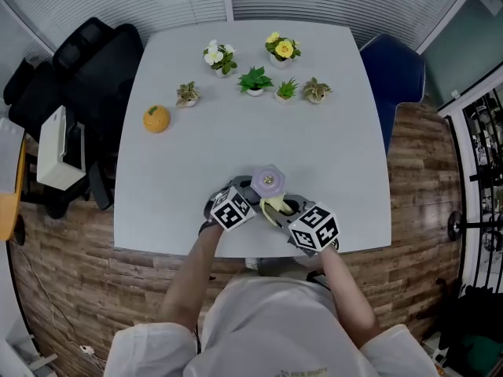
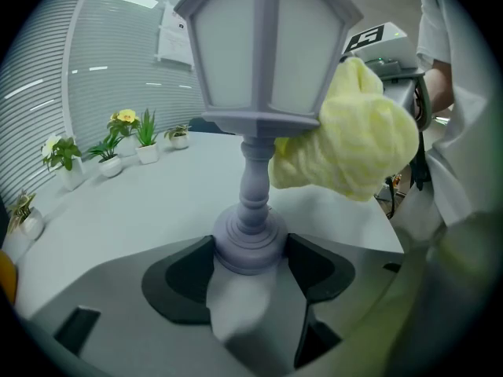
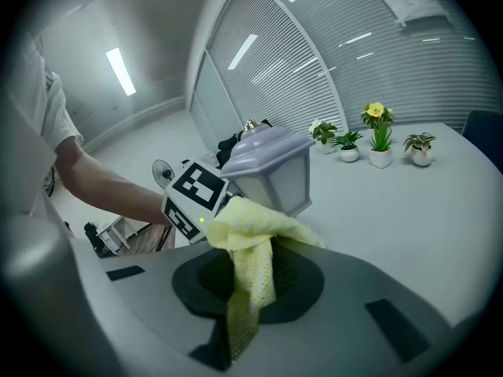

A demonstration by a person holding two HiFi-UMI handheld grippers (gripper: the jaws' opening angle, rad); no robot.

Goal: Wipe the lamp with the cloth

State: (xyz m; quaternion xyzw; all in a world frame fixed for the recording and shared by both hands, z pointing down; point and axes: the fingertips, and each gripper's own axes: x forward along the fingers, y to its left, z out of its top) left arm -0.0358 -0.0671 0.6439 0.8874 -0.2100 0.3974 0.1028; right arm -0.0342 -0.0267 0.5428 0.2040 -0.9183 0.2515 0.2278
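A small lilac lantern lamp (image 1: 268, 181) stands upright near the front edge of the white table (image 1: 338, 148). In the left gripper view its round base (image 2: 250, 246) sits between the two black pads, and my left gripper (image 2: 250, 272) is shut on it. My right gripper (image 3: 251, 283) is shut on a yellow cloth (image 3: 253, 246). The bunched cloth (image 2: 354, 136) presses against the lower right side of the lamp's shade (image 2: 263, 53). From the head view the cloth (image 1: 275, 206) lies just right of the lamp, between the two marker cubes.
Several small potted plants (image 1: 254, 79) line the far side of the table. An orange round thing (image 1: 156, 118) lies at the left. A black chair (image 1: 94, 69) stands to the left of the table and a blue chair (image 1: 399, 77) to the right.
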